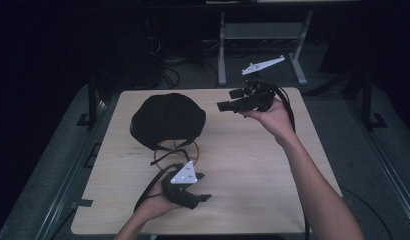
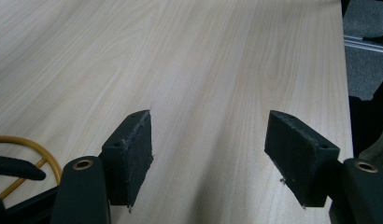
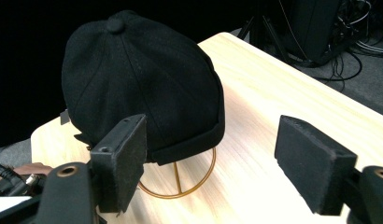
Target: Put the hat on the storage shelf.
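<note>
A black cap (image 1: 167, 120) sits on a gold wire stand (image 1: 177, 149) at the back left of the wooden table (image 1: 253, 170). In the person's left hand near the front edge, my left gripper (image 1: 203, 186) points right over bare wood, open and holding nothing. The left gripper view has its jaws (image 2: 208, 140) wide apart, with the stand's ring (image 2: 26, 142) at the lower left. My right gripper (image 1: 225, 100) is held above the back of the table, to the right of the cap and aimed at it. In its own view the cap (image 3: 138, 84) and stand (image 3: 180, 189) lie beyond the open right gripper (image 3: 210, 140).
Beyond the far table edge stands a grey metal frame (image 1: 263, 35), and cables (image 1: 168, 70) lie on the dark floor. Dark rails (image 1: 88, 110) run along both sides of the table. The right half of the tabletop is bare wood.
</note>
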